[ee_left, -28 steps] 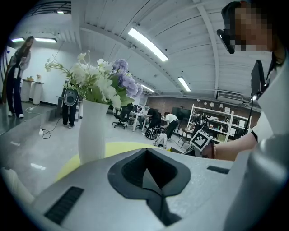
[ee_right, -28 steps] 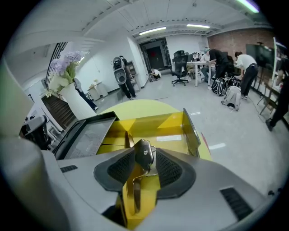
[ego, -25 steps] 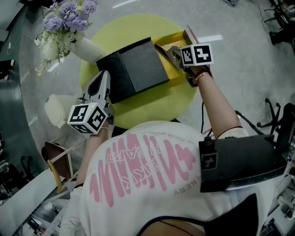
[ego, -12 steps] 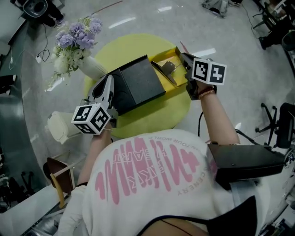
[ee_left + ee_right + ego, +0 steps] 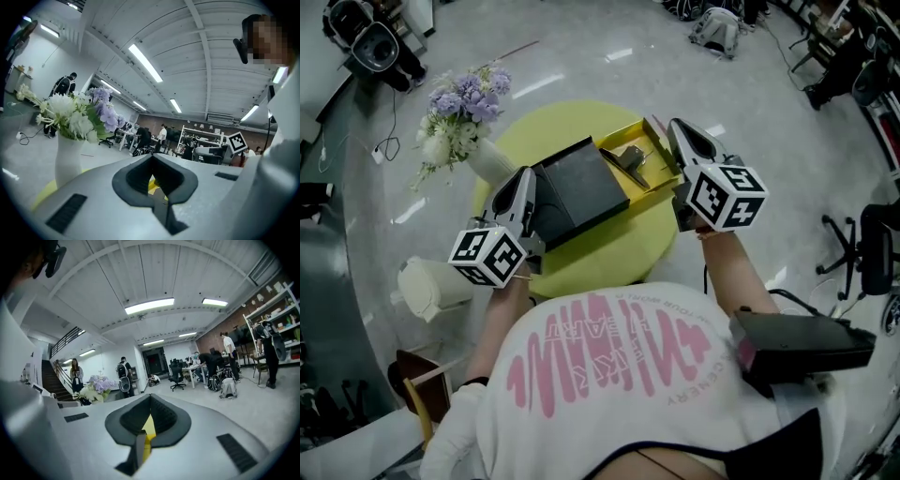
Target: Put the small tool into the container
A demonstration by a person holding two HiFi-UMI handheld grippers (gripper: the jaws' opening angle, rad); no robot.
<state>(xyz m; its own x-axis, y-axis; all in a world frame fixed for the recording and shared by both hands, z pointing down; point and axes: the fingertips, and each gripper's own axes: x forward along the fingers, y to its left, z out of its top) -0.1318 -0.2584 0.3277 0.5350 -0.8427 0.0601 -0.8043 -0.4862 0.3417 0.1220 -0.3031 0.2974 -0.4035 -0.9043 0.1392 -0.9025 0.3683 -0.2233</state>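
Observation:
A small dark metal tool (image 5: 631,157) lies inside the open yellow container (image 5: 664,175) on the round yellow table (image 5: 609,246). My right gripper (image 5: 678,126) hangs over the container's right rim, a little right of the tool. Its jaws are shut with nothing between them, as the right gripper view (image 5: 150,400) also shows. My left gripper (image 5: 525,175) hovers by the left edge of the black box (image 5: 578,192). Its jaws meet with nothing in them in the left gripper view (image 5: 152,159).
A white vase of purple and white flowers (image 5: 465,114) stands at the table's far left, also as the vase (image 5: 70,157). A cream stool (image 5: 431,286) and a wooden chair (image 5: 417,380) sit on the floor at left. A black device (image 5: 802,345) hangs at my right side.
My right gripper has let go of the tool, drawn back from the container and shut empty. The tool now lies in the container. The left gripper stays by the black box.

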